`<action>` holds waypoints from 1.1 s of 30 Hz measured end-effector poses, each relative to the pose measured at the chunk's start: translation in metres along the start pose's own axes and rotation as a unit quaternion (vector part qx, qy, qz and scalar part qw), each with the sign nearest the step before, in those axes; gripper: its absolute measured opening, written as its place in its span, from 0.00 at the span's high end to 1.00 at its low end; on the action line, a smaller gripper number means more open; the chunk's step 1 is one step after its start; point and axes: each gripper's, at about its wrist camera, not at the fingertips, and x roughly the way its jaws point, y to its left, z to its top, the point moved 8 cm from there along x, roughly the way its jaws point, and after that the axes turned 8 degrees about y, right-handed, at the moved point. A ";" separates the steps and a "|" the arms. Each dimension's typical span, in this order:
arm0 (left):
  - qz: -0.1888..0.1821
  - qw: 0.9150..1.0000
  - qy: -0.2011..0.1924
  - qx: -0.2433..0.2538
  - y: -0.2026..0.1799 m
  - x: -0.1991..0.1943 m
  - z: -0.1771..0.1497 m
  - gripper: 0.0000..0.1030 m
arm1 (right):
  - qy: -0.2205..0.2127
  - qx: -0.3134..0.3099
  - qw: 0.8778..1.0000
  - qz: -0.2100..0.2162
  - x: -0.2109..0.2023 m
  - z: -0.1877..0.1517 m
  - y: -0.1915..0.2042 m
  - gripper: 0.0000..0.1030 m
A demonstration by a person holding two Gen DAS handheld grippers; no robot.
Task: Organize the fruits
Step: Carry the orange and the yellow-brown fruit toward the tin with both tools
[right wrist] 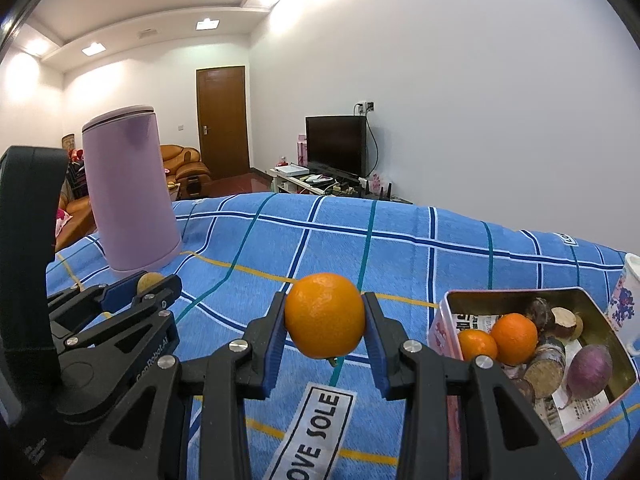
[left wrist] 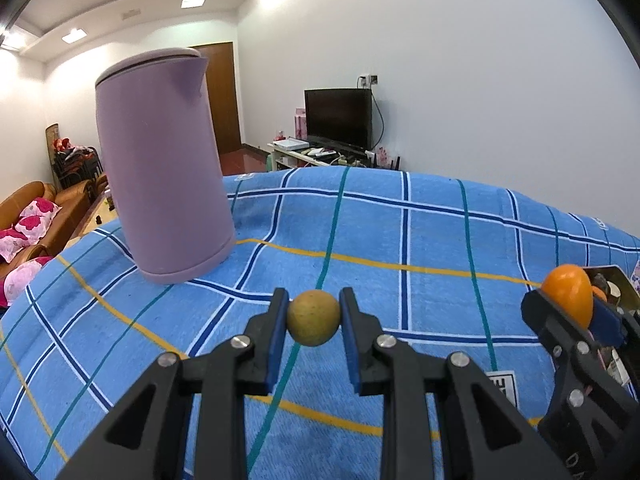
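Two low wrist views, side by side, facing across the checked cloth (left wrist: 400, 240), sharing kettle (right wrist: 128, 192), probably television (left wrist: 338, 118)

Lilac kettle (left wrist: 164, 168) stands upright on blue plaid cloth (left wrist: 420, 236). Background: dark TV (left wrist: 338, 118) on low stand, brown door (right wrist: 221, 120), orange sofa (left wrist: 44, 216).

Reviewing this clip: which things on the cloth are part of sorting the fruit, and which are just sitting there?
Part of the job:
- orange, held in the right tool
- small yellow-green fruit, held in the left tool
- pink tin with two oranges and other produce

Just there:
- purple kettle
- patterned mug
- television
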 end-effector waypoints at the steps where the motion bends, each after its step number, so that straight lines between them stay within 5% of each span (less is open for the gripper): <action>1: 0.001 1.000 -0.001 0.000 0.000 -0.001 -0.001 0.73 | 0.000 0.000 1.000 0.000 0.000 0.000 0.000 0.63; 33: 0.002 1.000 -0.004 -0.013 0.004 -0.016 -0.012 0.73 | -0.004 -0.013 1.000 0.003 -0.018 -0.010 0.005 0.63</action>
